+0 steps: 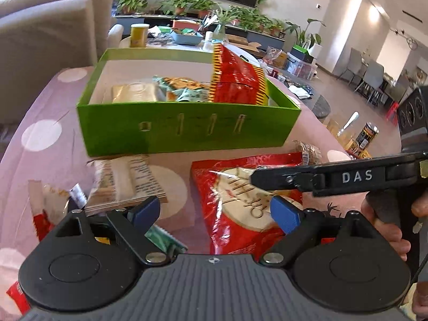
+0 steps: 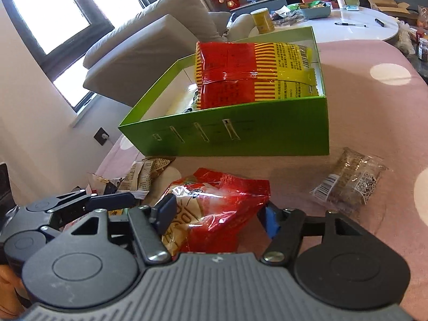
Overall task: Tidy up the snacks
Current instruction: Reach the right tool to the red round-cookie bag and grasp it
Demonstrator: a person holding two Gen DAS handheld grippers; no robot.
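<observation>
A green box (image 1: 184,131) stands on the pink dotted cloth and holds a red and yellow bag (image 1: 235,80), a green packet (image 1: 182,88) and a gold packet (image 1: 133,93). The box also shows in the right wrist view (image 2: 240,133). A red snack bag (image 1: 240,203) lies in front of the box. My right gripper (image 2: 216,214) straddles this red bag (image 2: 214,208), its jaws wide apart on either side. My left gripper (image 1: 216,211) is open and empty just left of that bag. A beige striped packet (image 1: 125,182) lies left.
A clear packet of brown snack (image 2: 350,179) lies right of the red bag. More wrappers (image 1: 45,208) lie at the left. A grey sofa (image 2: 149,42) stands behind the box. A white table (image 2: 347,24) with a yellow can (image 2: 263,21) is farther back.
</observation>
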